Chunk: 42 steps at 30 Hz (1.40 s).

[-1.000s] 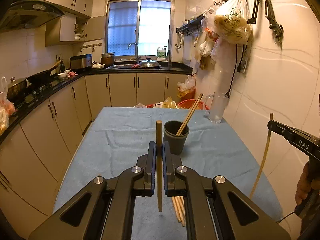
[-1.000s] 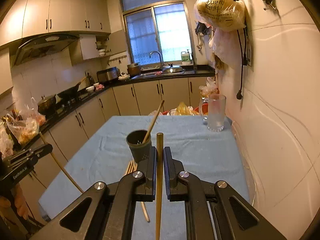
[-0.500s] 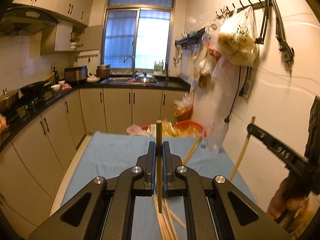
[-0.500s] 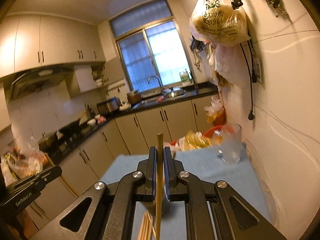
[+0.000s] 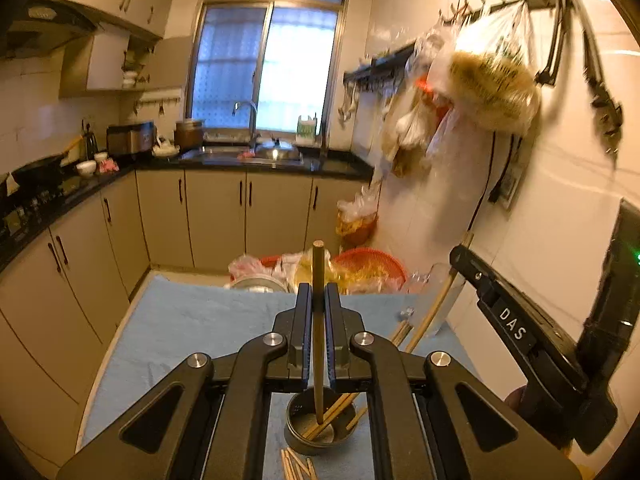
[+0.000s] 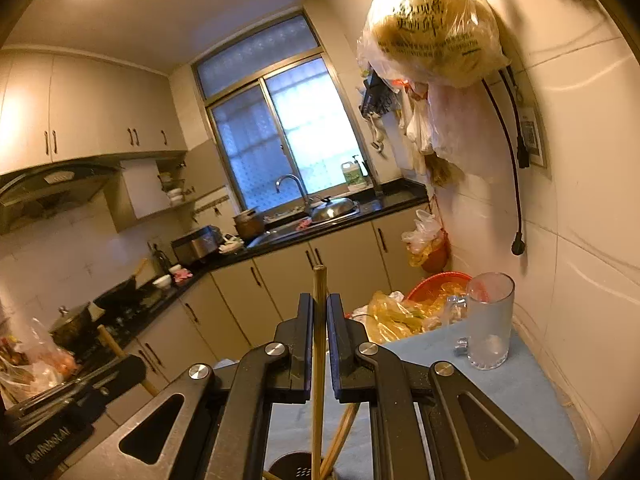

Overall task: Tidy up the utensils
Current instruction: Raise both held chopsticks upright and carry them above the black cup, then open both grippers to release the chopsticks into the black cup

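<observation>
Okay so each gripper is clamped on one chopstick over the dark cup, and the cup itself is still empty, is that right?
Not quite. The dark cup is not empty: the left wrist view shows chopsticks already leaning inside it. The rest holds: the left gripper is shut on one chopstick and the right gripper on another, both above the cup.

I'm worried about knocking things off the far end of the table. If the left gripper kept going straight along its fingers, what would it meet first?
Probably the plastic bags heaped beyond the blue cloth's far edge; depth is uncertain. The left gripper is shut on a chopstick.
</observation>
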Motion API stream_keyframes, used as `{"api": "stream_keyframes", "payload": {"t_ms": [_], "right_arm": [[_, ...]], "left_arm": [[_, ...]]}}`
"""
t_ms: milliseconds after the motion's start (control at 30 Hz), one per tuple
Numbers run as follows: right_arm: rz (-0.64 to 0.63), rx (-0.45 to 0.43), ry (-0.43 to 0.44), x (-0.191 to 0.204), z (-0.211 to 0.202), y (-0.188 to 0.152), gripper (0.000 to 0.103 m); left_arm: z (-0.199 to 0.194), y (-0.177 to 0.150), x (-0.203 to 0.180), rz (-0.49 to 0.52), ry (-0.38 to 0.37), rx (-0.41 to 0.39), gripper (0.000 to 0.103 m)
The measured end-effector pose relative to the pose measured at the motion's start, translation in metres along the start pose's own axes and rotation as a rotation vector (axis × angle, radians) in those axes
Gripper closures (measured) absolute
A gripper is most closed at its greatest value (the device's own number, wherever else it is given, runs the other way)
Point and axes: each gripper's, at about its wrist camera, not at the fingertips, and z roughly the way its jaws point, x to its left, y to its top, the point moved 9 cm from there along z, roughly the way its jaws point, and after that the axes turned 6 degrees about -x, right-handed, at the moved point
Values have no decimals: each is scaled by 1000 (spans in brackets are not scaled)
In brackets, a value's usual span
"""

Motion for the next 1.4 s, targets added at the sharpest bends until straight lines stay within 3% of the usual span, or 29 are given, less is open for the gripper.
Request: {"api": "stream_keyframes", "payload": {"t_ms": [233,500,533,600,667,800,867,1000,1167,1300,1400], "right_arm": [[-5,113,-1,-8,30,-44,96],[28,200,25,-16,38,-69,94],[28,203,26,-16,38,-70,92],[31,208,31,-15,35,-70,72],[35,197,33,-14,27,-65,65],[15,180,40,-10,7,-53,64],[8,176,43,-7,-5,-46,63],[-39,157,40,-3,-37,-34,51],[-110,161,26,-3,-75,-30,39],[-166,213,-8,-18,-104,-43,35],[-206,281,-34,-34,-120,-60,31]], "left_arm": [[43,-38,10,-9,14,115,98],[40,-52,22,-43,28,138,95],[37,-52,24,-49,30,135,92],[29,-50,26,-58,32,126,81],[17,-47,29,-65,42,107,72],[-11,-43,34,-73,51,80,71],[-26,-41,38,-81,59,64,65],[-58,-44,46,-90,83,39,59],[-88,-66,58,-103,112,58,54],[-104,-95,67,-112,134,99,52],[-109,-129,72,-97,152,167,45]]}}
